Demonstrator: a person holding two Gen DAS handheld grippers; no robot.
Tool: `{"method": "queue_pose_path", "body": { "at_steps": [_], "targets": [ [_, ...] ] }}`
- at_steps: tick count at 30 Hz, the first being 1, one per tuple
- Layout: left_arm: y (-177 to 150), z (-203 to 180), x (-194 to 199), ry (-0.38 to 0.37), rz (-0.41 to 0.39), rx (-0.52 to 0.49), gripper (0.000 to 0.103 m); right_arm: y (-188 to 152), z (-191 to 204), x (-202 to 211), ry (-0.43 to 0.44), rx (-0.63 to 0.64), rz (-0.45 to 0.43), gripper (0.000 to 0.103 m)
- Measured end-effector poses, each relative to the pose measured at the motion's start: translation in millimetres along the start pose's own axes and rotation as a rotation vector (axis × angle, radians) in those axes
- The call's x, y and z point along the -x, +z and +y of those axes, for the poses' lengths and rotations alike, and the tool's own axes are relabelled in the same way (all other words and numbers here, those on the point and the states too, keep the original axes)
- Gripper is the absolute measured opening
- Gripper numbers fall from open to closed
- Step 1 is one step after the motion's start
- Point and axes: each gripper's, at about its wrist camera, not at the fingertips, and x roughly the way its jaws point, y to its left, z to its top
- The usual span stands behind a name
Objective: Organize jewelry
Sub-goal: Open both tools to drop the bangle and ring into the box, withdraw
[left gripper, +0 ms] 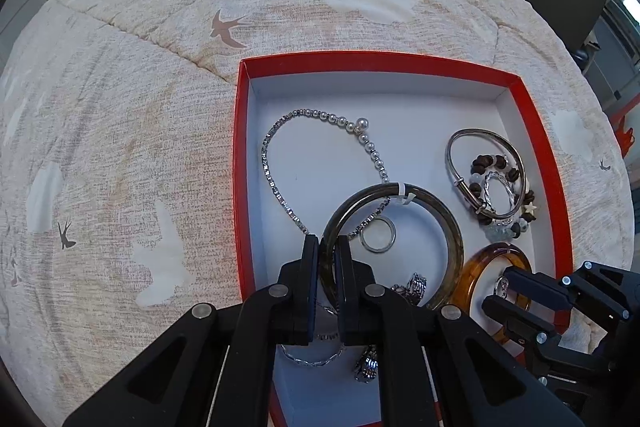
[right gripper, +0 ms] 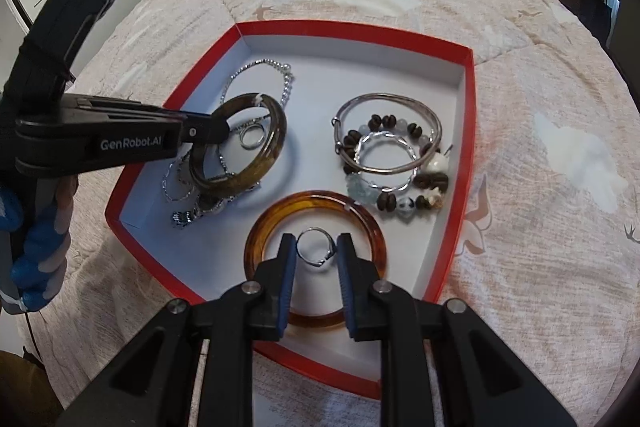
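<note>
I hold the dark bangle [right gripper: 240,143] in my left gripper [left gripper: 326,247], its fingers [left gripper: 310,267] pinched tight on the rim so the hoop hangs tilted and does not slip. It sits over the left part of the red box [right gripper: 466,147], above the bead necklace [left gripper: 320,119] and a small ring [left gripper: 378,237] (these lie just past the fingertips). My right gripper [right gripper: 317,247] has its fingers narrow around a silver ring [right gripper: 316,247]; they seem to pinch it by its sides. That ring is inside the amber bangle [right gripper: 316,203], which lies flat on the box floor. The bed [right gripper: 520,267] carries the box.
</note>
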Motion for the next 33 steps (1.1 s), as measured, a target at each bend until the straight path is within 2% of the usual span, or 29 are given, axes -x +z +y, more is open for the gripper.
{"method": "queue_pose_path", "body": {
  "at_steps": [4, 7, 10, 13, 17, 21, 24, 30, 33],
  "targets": [
    [-1, -1, 2, 0.006, -0.005, 0.0, 0.011, 2, 1, -2, -0.022, 0.006, 0.014, 0.02],
    [-5, 2, 8, -0.002, -0.012, 0.006, 0.016, -2, -3, 5, -0.03, -0.015, 0.009, 0.021],
    [-8, 6, 21, -0.027, -0.035, 0.018, 0.025, -5, -3, 17, -0.045, -0.024, -0.007, 0.021],
    [-14, 4, 43, -0.048, -0.072, 0.011, 0.03, -8, -1, 34, -0.064, -0.034, -0.031, 0.029],
    [-29, 5, 79, -0.054, -0.128, 0.01, 0.042, -14, 8, 62, -0.083, -0.05, -0.072, 0.029],
    [-57, 7, 122, -0.025, -0.213, 0.007, 0.058, -20, 26, 94, -0.083, -0.065, -0.135, 0.03],
    [-84, 12, 154, 0.01, -0.278, 0.018, 0.066, -26, 48, 117, -0.068, -0.071, -0.188, 0.03],
    [-139, 30, 210, 0.113, -0.376, 0.071, 0.079, -41, 95, 154, -0.047, -0.084, -0.276, 0.04],
    [-163, 37, 231, 0.156, -0.41, 0.088, 0.082, -50, 116, 168, -0.049, -0.084, -0.301, 0.045]
  ]
}}
